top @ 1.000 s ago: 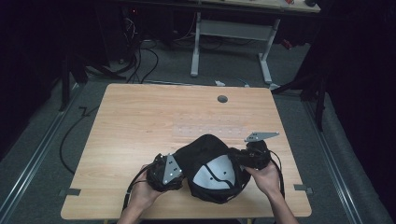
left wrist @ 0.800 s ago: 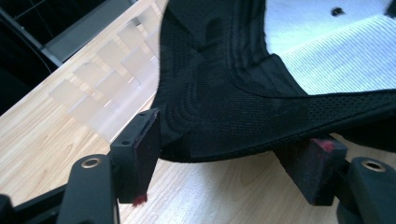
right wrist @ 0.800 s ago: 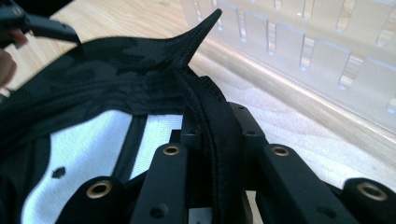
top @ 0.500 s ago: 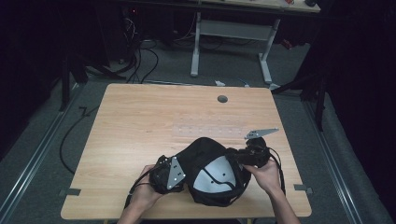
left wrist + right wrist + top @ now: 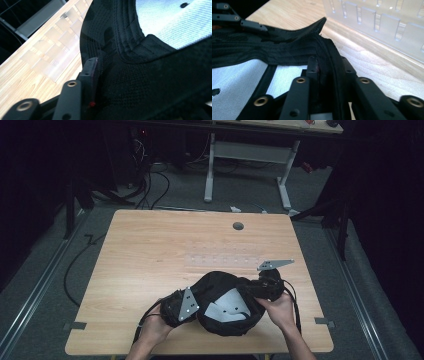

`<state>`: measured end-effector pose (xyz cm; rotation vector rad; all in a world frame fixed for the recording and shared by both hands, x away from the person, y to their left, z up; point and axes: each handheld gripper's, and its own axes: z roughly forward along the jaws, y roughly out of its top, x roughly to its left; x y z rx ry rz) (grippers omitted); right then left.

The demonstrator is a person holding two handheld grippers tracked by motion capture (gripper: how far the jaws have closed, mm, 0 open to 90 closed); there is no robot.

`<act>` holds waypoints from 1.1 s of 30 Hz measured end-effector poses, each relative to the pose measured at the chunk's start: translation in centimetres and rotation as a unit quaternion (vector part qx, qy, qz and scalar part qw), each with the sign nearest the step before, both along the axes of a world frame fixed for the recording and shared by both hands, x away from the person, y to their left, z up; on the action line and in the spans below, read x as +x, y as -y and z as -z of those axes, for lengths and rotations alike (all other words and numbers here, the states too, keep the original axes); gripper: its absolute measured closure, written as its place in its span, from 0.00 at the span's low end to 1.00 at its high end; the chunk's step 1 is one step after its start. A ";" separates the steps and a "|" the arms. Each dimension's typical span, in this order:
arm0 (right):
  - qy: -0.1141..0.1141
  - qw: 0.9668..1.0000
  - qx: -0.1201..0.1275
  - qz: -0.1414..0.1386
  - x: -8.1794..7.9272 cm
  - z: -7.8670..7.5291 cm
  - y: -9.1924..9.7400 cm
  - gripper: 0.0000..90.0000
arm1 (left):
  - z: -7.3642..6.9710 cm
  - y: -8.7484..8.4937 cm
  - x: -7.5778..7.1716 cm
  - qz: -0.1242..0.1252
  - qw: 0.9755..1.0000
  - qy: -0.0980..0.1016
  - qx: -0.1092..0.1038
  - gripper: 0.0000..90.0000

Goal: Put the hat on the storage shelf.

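Note:
A black cap (image 5: pixel 220 282) lies upside down near the table's front edge, with its white lining (image 5: pixel 227 306) facing up. My left gripper (image 5: pixel 196 309) is at the cap's left edge. Its jaws have just been closing, with the cap's fabric (image 5: pixel 150 82) between them. One finger (image 5: pixel 90 72) presses on the fabric and the other is hidden behind it. My right gripper (image 5: pixel 253 292) is at the cap's right edge. Its jaws have just been opening a little, but the stitched rim (image 5: pixel 329 57) still sits pinched between them (image 5: pixel 328 68).
The wooden table (image 5: pixel 150 250) carries a clear plastic holder (image 5: pixel 220 261) just beyond the cap, close to my right gripper (image 5: pixel 387 25). A round cable hole (image 5: pixel 238 226) sits near the far edge. Another desk's white frame (image 5: pixel 247 152) and floor cables lie beyond.
My left gripper has moved right onto the cap's left edge and closed in on its fabric. The right hand has stayed at the right rim.

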<state>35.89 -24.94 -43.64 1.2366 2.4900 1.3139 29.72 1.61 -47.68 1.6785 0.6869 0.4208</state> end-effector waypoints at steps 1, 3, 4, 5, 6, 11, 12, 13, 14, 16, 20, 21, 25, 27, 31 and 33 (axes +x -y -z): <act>0.002 1.000 0.005 0.003 0.0 -0.1 0.2 0.79 | -0.1 -0.1 0.0 0.003 1.000 -0.004 -0.002 0.67; 0.007 1.000 0.016 0.008 0.0 -0.2 0.5 0.77 | -0.3 -0.3 -0.1 0.011 1.000 -0.009 -0.004 0.68; 0.008 1.000 0.019 0.008 0.0 -0.3 0.6 0.76 | -0.3 -0.3 -0.1 0.014 1.000 -0.009 -0.002 0.69; 0.012 1.000 0.021 0.009 0.0 -0.4 0.7 0.73 | -0.3 -0.4 -0.2 0.018 1.000 -0.009 0.002 0.71; 0.014 1.000 0.024 0.012 0.0 -0.4 0.7 0.71 | -0.4 -0.4 -0.2 0.022 1.000 -0.010 0.003 0.72; 0.034 0.997 0.052 0.039 0.3 -0.7 1.4 0.59 | -0.4 -0.8 -0.5 0.040 0.999 -0.022 0.019 0.88; 0.039 0.997 0.055 0.044 0.3 -0.7 1.5 0.57 | -0.4 -0.8 -0.6 0.046 0.998 -0.027 0.022 0.88; 0.040 0.996 0.058 0.047 0.4 -0.8 1.5 0.56 | -0.4 -0.8 -0.8 0.052 0.998 -0.027 0.026 0.89; 0.043 0.996 0.059 0.050 0.5 -0.8 1.5 0.56 | -0.4 -0.7 -0.9 0.056 0.998 -0.029 0.031 0.90; 0.053 0.995 0.062 0.061 0.6 -1.0 1.6 0.54 | -0.4 -0.8 -1.1 0.064 0.997 -0.033 0.033 0.92; 0.074 0.989 0.098 0.081 0.9 -1.9 2.5 0.52 | -0.2 -0.8 -1.5 0.075 0.995 -0.045 0.049 0.96; 0.074 0.989 0.098 0.081 0.9 -1.9 2.5 0.52 | -0.1 -0.9 -1.5 0.074 0.995 -0.052 0.050 0.96; 0.083 0.988 0.095 0.092 0.8 -2.3 3.5 0.52 | -0.5 -2.2 -1.4 0.058 0.996 -0.064 0.025 0.96; 0.084 0.988 0.094 0.093 0.7 -2.3 3.5 0.52 | -0.7 -2.7 -1.3 0.049 0.996 -0.067 0.015 0.96; 0.093 0.986 0.092 0.103 0.4 -1.9 3.8 0.50 | -1.1 -3.6 -1.1 0.030 0.996 -0.081 -0.016 0.96; 0.095 0.987 0.081 0.104 0.3 -1.3 3.7 0.49 | -1.3 -4.1 -0.9 0.021 0.995 -0.088 -0.033 0.96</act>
